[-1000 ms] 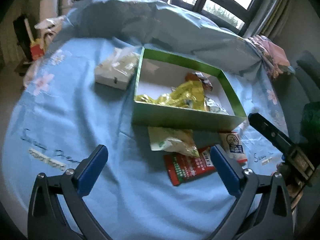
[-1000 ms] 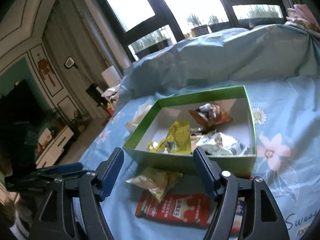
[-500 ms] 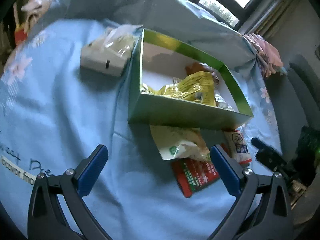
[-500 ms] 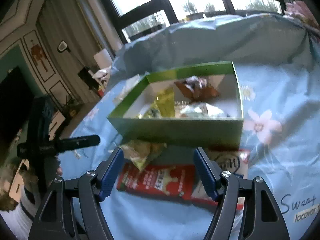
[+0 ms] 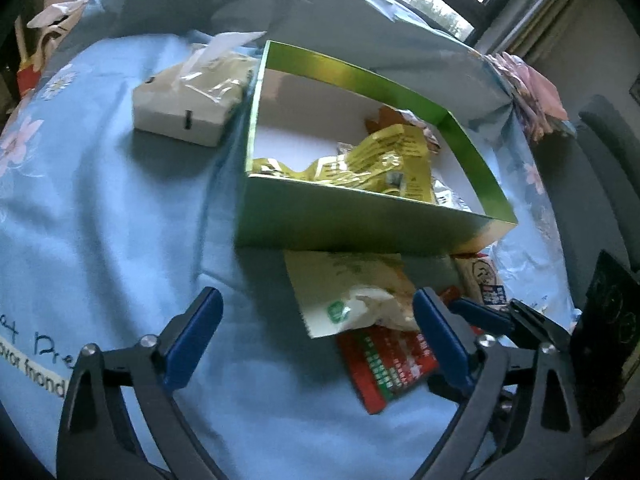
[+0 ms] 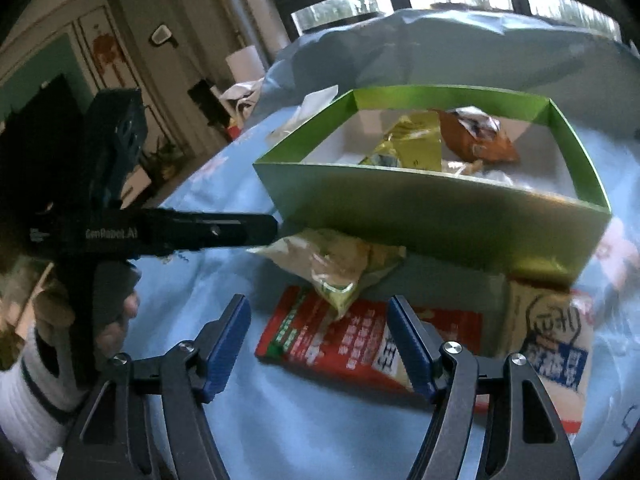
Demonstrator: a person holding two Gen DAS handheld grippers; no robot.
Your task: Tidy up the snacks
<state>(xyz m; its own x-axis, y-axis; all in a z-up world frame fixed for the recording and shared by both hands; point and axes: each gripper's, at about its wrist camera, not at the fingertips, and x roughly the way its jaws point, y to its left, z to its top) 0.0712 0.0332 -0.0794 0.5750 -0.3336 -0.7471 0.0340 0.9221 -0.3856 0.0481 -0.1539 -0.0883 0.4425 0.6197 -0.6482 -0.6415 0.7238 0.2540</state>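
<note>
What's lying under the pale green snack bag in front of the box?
The pale green snack bag overlaps the top edge of a red packet flat on the blue cloth. The part of the red packet beneath it is hidden; nothing else shows there.

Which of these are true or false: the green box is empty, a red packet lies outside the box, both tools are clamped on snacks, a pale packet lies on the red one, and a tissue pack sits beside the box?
1. The green box is empty. False: a yellow packet and an orange packet lie inside.
2. A red packet lies outside the box. True.
3. Both tools grip snacks. False: the left gripper and right gripper are open, holding nothing.
4. A pale packet overlaps the red one. True.
5. A tissue pack sits beside the box. True.
</note>
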